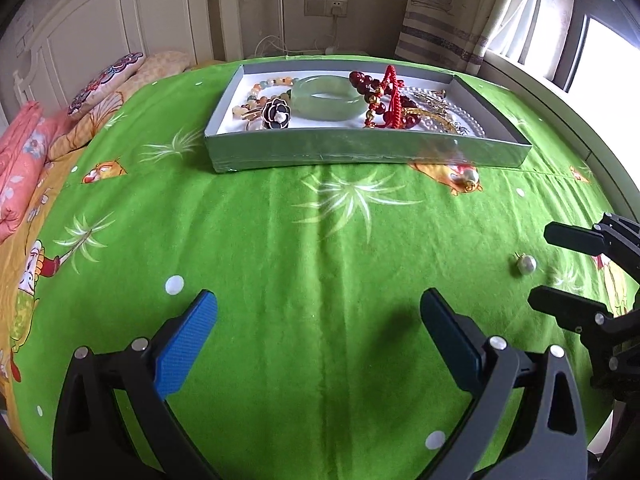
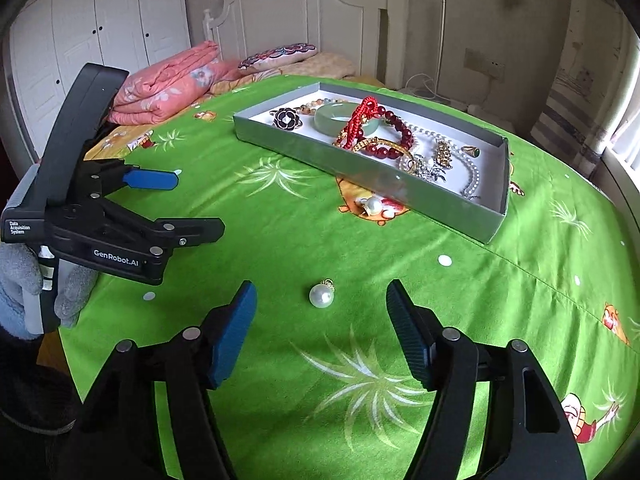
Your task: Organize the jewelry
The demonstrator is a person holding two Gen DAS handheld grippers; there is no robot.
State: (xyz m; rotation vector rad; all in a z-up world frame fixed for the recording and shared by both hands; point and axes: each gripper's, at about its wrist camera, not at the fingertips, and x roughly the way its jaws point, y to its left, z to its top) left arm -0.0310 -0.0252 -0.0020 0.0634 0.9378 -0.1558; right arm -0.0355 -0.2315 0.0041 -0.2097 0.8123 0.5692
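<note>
A white pearl earring [image 2: 322, 297] lies on the green bedsheet [image 2: 280, 380], level with the tips of my right gripper [image 2: 321, 286] and midway between them. Its blue pads stand apart from the pearl, so it is open. In the left wrist view the same pearl [image 1: 526, 265] lies by the right gripper [image 1: 542, 268] at the right edge. My left gripper [image 1: 319, 294] is open over bare sheet. A second pearl earring [image 2: 373, 205] rests against the grey box [image 2: 360, 168]. The box holds a jade bangle [image 2: 344, 120], red beads, a black flower brooch [image 2: 286, 118] and a pearl necklace.
The left gripper [image 2: 200, 204] hovers at the left in the right wrist view, held by a gloved hand [image 2: 24, 280]. A folded pink quilt [image 2: 168, 84] and a pillow [image 2: 280, 56] lie by the headboard. The bed's edge and a window run along the right.
</note>
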